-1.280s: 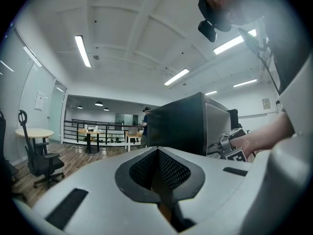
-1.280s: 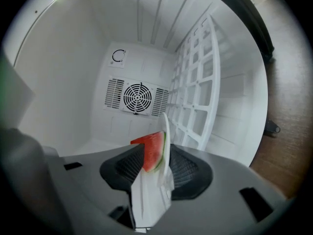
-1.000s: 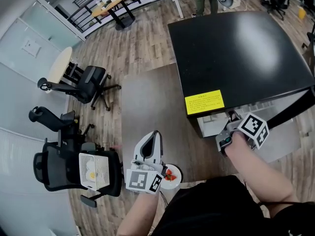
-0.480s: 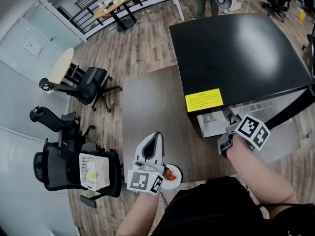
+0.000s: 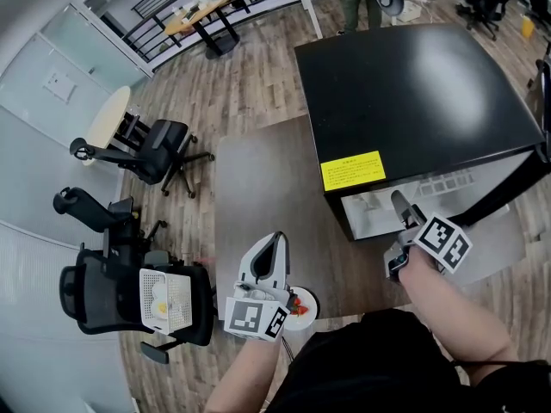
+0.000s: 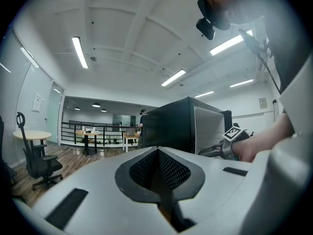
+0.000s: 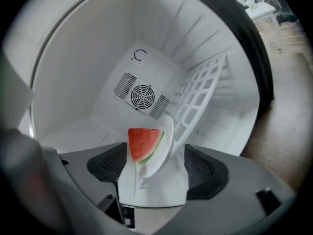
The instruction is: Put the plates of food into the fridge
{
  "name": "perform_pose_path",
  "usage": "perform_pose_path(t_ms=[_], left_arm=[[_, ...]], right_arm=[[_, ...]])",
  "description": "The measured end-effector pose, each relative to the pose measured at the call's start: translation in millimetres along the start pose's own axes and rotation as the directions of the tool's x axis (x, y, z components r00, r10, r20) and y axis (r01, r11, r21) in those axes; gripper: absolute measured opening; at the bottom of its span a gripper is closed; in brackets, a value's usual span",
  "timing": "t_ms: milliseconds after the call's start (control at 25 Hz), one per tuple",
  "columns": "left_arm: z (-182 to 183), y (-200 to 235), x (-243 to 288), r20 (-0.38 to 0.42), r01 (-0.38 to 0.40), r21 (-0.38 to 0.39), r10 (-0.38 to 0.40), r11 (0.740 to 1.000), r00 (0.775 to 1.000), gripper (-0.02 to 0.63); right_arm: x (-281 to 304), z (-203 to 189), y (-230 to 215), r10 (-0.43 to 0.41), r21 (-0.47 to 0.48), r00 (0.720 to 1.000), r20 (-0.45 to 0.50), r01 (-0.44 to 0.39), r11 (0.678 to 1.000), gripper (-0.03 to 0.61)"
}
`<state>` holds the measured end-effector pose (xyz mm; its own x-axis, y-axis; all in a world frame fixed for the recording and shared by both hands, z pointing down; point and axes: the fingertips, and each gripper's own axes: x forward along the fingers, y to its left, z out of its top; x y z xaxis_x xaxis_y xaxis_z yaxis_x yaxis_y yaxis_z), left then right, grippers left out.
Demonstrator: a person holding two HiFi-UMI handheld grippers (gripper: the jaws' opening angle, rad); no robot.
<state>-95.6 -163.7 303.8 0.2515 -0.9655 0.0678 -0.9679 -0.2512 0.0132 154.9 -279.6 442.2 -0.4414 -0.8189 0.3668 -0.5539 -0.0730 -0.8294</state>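
The watermelon plate [image 7: 165,140] is seen untouched between the right gripper's [image 7: 155,156] wide jaws (just opened) inside the fridge [image 7: 93,58]; the left gripper [image 6: 158,169] is shut on nothing, a second plate [image 5: 302,307] just beside it.

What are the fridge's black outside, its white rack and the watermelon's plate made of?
Fridge shell: smooth black with a soft sheen from the lights; probably painted metal or plastic.
Rack: white open grid; coated wire or moulded plastic, unclear which.
Plate: plain white, smooth, thin rim; ceramic or plastic, I cannot tell.
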Motion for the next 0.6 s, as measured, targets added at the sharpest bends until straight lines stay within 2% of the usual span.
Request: perform_pose_path(t_ms=[80, 200, 360, 520, 600], left_arm=[[0.8, -1.9, 0.3, 0.002, 0.004, 0.0, -0.004, 1.0, 1.0, 0.003], [1.3, -4.5, -1.3, 0.006, 0.002, -0.002, -0.002, 1.0, 1.0, 0.003], [-2.7, -13.7, -3.5, -0.013, 0.007, 0.034, -0.007, 0.999, 1.0, 0.003], [-5.2, -20.8, -5.7, -0.023, 0.008, 0.056, -0.006, 0.998, 1.0, 0.003], [-0.2, -30.5, -7.3, 0.017, 0.058, 0.028, -0.058, 0.998, 0.998, 0.003]], right_arm=[[-4.4, 1.5, 1.4, 0.046, -0.023, 0.999, 0.022, -0.045, 0.999, 0.372], [-11.8, 2.3, 0.7, 0.095, -0.118, 0.995, 0.035, -0.091, 0.989, 0.371], [-20.9, 0.8, 2.9, 0.212, -0.299, 0.977, 0.029, -0.194, 0.935, 0.371], [-29.8, 1.0, -4.5, 0.258, -0.395, 0.965, 0.039, -0.222, 0.892, 0.371], [-33.8, 1.5, -6.2, 0.269, -0.452, 0.962, 0.048, -0.219, 0.865, 0.371]])
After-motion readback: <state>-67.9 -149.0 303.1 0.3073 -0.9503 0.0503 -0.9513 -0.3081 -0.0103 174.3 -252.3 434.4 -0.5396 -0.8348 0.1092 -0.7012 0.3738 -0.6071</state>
